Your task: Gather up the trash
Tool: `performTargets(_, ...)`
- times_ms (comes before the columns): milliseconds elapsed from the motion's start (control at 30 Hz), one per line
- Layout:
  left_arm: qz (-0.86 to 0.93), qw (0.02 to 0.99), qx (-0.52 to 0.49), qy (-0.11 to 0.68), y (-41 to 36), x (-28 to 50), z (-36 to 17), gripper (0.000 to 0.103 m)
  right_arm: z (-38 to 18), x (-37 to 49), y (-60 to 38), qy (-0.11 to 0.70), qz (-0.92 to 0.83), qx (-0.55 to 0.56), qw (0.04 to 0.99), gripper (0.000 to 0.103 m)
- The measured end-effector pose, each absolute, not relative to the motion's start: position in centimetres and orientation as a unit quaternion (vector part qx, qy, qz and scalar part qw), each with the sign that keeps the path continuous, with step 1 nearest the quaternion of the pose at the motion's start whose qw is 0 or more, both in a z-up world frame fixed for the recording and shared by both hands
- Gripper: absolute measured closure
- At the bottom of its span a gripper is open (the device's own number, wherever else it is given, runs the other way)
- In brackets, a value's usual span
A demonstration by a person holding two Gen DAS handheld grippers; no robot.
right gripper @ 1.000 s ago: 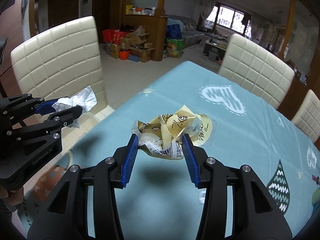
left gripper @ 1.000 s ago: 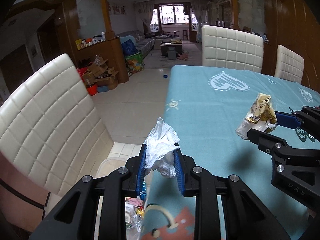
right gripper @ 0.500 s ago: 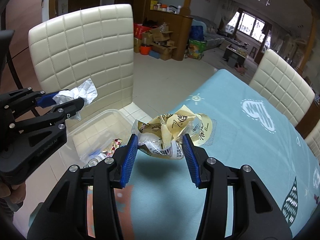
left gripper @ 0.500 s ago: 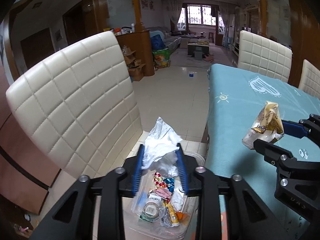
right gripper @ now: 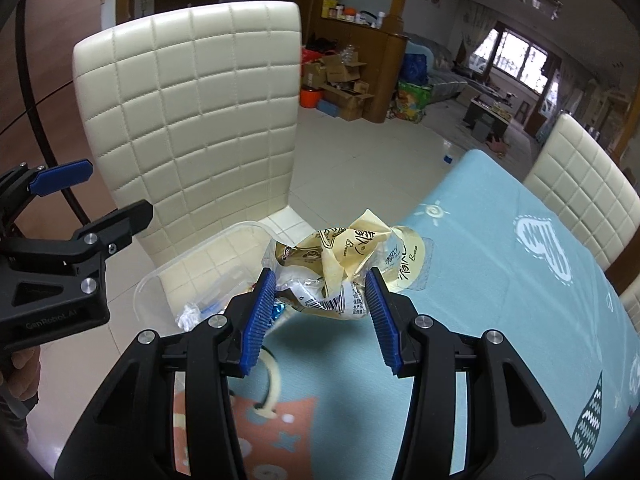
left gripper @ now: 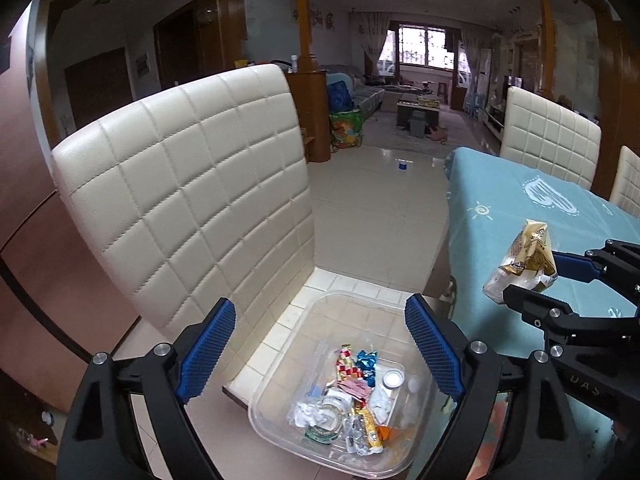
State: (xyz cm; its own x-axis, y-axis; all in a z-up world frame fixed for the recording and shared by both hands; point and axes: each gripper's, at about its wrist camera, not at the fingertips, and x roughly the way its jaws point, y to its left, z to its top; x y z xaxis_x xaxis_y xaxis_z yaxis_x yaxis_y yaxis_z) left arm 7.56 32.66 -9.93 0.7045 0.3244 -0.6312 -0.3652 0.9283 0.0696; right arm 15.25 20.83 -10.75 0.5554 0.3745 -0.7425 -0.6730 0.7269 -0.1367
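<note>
My left gripper (left gripper: 320,308) hangs over a clear plastic bin (left gripper: 280,380) on a cream chair seat; its jaws are opening and nothing is between them. In the bin lie several wrappers and a crumpled white tissue (left gripper: 306,414). My right gripper (right gripper: 320,280) is shut on a crumpled yellow food wrapper (right gripper: 344,256), held above the near corner of the blue table (right gripper: 500,280), beside the bin (right gripper: 200,256). In the left wrist view that wrapper (left gripper: 528,252) shows at the right in the right gripper (left gripper: 532,280). The left gripper (right gripper: 116,188) appears at the left of the right wrist view.
The cream quilted chair (left gripper: 180,200) backs the bin on the left. Other cream chairs (right gripper: 580,184) stand along the table's far side. Beyond lies a tiled floor (left gripper: 380,208), with cardboard boxes (right gripper: 344,80) by a wooden counter.
The left gripper moved from the table edge to over the bin and let go of the white tissue, which has left its jaws. The right gripper followed leftward, still holding the yellow wrapper.
</note>
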Motion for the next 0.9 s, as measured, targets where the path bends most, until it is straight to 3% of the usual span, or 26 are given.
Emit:
performTargets(200, 0.201, 0.919, -0.058, 0.334, 34.7, 6.8, -9.8, 0.018, -10.4, 14.5, 22.7, 0.348, 0.327, -0.214, 0.852, 0.052)
performTargets(267, 0.210, 0.917, -0.066, 0.333, 35.3, 6.5, -9.7, 0.018, -10.1, 14.3, 23.0, 0.346, 0.340, -0.211, 0.849, 0.042)
performTargets(333, 0.214, 0.916, -0.070, 0.332, 35.7, 6.4, -9.7, 0.018, -9.8, 13.8, 23.1, 0.330, 0.335, -0.214, 0.856, 0.019)
performTargets(533, 0.219, 0.913, -0.073, 0.337, 35.9, 6.1, -9.9, 0.018, -9.8, 13.0, 22.0, 0.301, 0.314, -0.232, 0.870, 0.018)
performTargets(900, 0.189, 0.919, -0.062, 0.341, 32.4, 7.1, -10.1, 0.018, -9.1, 14.8, 16.5, 0.338, 0.261, -0.160, 0.890, 0.013)
